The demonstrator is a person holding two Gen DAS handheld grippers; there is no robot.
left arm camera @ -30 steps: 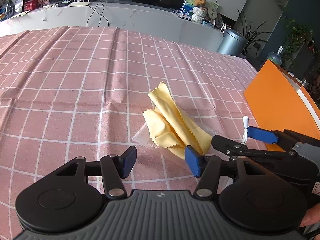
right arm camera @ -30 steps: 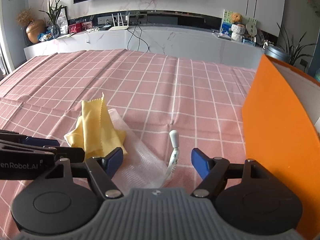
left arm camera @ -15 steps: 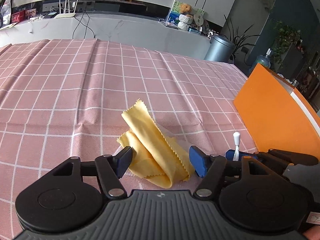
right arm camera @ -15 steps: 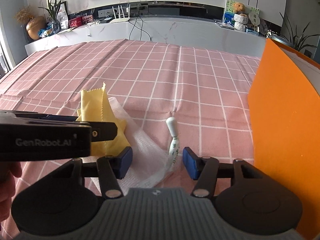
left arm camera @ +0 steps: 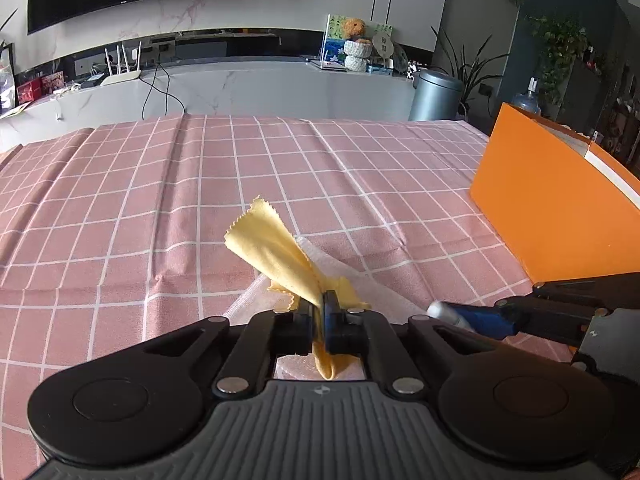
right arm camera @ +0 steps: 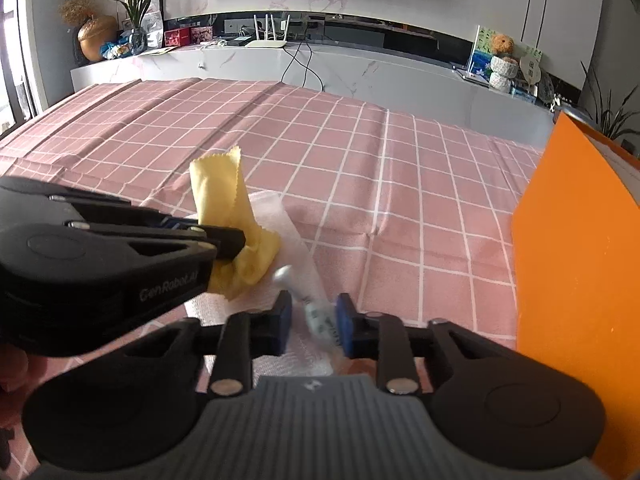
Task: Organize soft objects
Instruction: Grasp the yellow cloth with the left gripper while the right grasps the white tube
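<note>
The left gripper [left arm camera: 319, 322] has its jaws closed on the yellow cloth [left arm camera: 280, 258], pinching it near its bunched middle so one pinked end stands up and away from the jaws while the rest droops below. Under it lies a clear bag [right arm camera: 288, 232] on the pink checked surface [left arm camera: 160, 200]. The right gripper [right arm camera: 311, 326] is open, its jaws straddling a small white tube [right arm camera: 310, 304] that rests on the bag. The tube's long axis runs roughly along the fingers, cap pointing away, so closing would likely catch it across its width. The orange box [right arm camera: 572, 260] stands to the right, nearer the right gripper.
</note>
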